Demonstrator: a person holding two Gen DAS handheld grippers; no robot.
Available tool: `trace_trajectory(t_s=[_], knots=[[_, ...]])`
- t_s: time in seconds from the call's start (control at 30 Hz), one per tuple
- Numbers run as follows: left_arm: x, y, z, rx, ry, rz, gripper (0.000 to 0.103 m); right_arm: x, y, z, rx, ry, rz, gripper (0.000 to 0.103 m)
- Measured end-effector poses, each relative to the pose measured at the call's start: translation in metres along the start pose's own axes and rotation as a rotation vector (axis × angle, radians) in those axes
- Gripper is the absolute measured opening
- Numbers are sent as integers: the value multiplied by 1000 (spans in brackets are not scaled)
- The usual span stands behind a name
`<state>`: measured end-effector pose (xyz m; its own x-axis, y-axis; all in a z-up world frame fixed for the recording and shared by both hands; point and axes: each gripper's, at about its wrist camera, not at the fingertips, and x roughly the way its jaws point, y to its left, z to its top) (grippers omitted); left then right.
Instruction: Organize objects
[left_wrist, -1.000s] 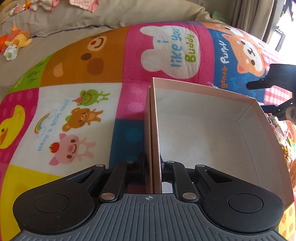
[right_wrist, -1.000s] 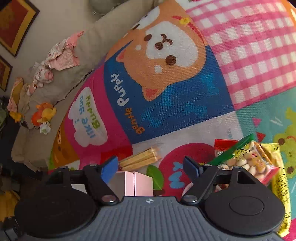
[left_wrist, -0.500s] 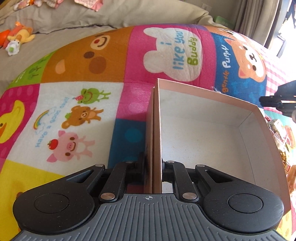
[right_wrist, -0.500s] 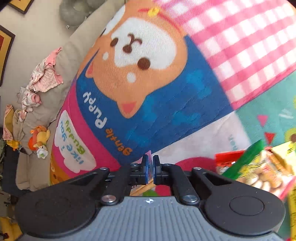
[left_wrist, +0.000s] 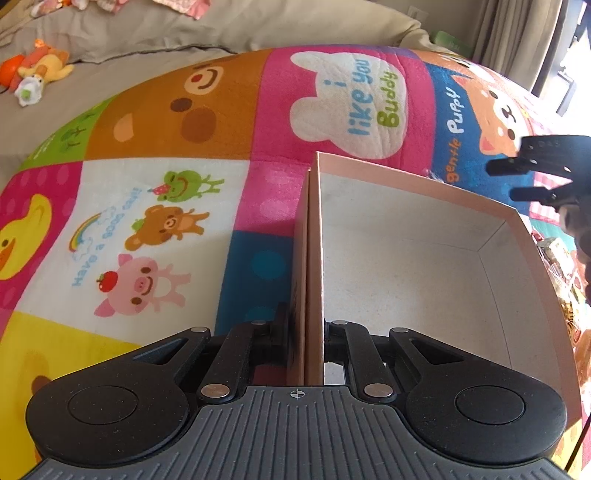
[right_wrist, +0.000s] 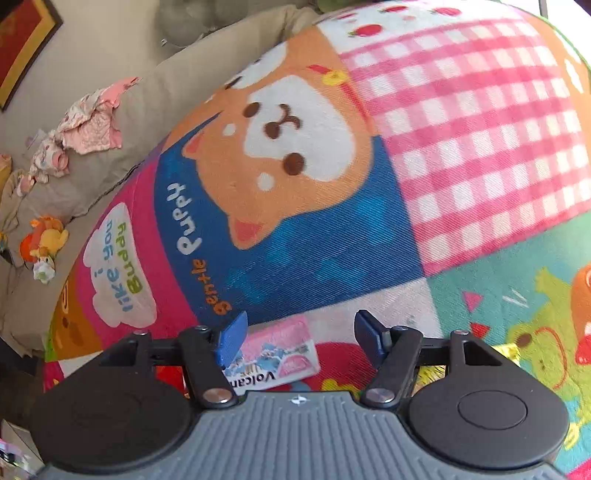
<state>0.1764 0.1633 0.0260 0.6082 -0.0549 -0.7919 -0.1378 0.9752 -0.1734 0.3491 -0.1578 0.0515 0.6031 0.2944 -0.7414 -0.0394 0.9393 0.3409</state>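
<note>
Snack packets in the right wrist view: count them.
2 visible: a pink packet between the open right gripper fingers, and a yellow packet at the right, mostly hidden. More may be hidden.

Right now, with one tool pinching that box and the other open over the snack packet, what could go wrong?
1. The left tool grips the pink box by one thin wall only; it may tilt or buckle.
2. The pink packet lies off-centre near one finger of the right tool, so closing could push it aside on the soft mat.
</note>
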Motion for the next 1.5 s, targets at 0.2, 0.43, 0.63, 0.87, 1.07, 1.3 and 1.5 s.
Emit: trace_trajectory(t_s=[0.2,0.43,0.63,0.87,1.07,1.3,1.5], knots=[[0,2,0,-20,1,-15,13,54,40,16,-96,141,14,32],[0,4,-1,-29,-8,-26,13,24,0,-14,-226,203,-70,18],[-1,4,-1,-38,-11,-17,13,-49,-43,-48,-310,161,-94,23],[-7,2,-8,-42,-1,5,13,-59,6,-65,-616,55,-26,59],[-10,7,-11,-58,-3,11,15,-8,27,-43,-573,132,21,54],[-10,10,-13,-80,-19,1,15,-31,16,-48,-488,103,3,44],[-12,8,-17,-97,-28,-9,16,-133,-7,-76,-478,-2,-17,7]])
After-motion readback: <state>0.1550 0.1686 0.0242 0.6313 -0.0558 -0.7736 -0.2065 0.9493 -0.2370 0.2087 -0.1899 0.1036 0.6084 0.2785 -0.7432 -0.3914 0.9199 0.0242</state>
